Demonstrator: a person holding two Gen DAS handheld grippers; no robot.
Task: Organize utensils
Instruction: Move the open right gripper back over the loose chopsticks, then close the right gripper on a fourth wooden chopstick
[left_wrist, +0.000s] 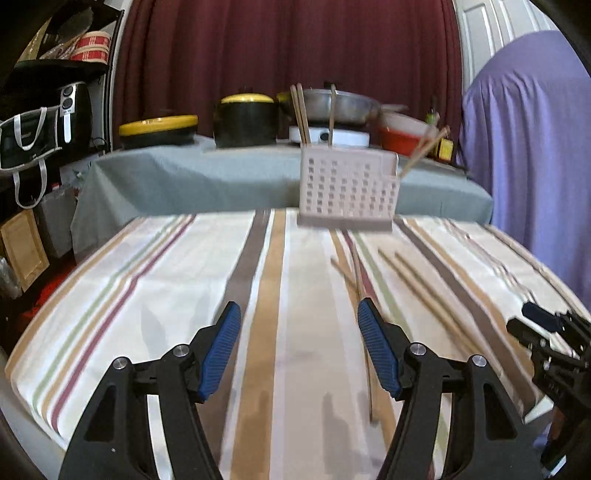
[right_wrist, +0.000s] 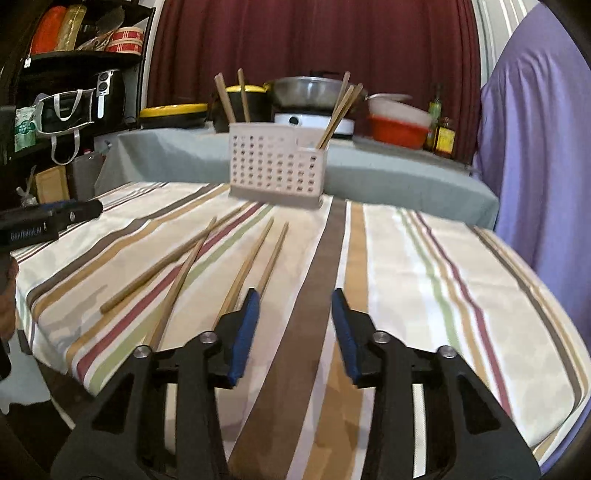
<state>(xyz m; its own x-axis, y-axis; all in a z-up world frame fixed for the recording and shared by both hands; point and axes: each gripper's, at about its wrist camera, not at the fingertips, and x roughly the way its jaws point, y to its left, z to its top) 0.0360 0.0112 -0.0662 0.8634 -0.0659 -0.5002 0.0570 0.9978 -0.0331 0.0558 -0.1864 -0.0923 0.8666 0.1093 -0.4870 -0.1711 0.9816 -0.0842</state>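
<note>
Striped cloth on desk (right_wrist: 424, 258). Right claw (right_wrist: 295, 310) wide open, empty; left claw (left_wrist: 299, 325) likewise. Four chopsticks (right_wrist: 255, 258) lie loose just left of right claw, two crossed. Caddy (right_wrist: 277, 170) stands beyond, holding others. Risks: thin sticks may roll or slip from pads; crossed pair may lift together.

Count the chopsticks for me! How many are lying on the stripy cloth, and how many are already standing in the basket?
Chopsticks lying on the cloth: 4
Chopsticks standing in the basket, left end: 2
Chopsticks standing in the basket, right end: about 3, bunched together
Total: about 9
</note>
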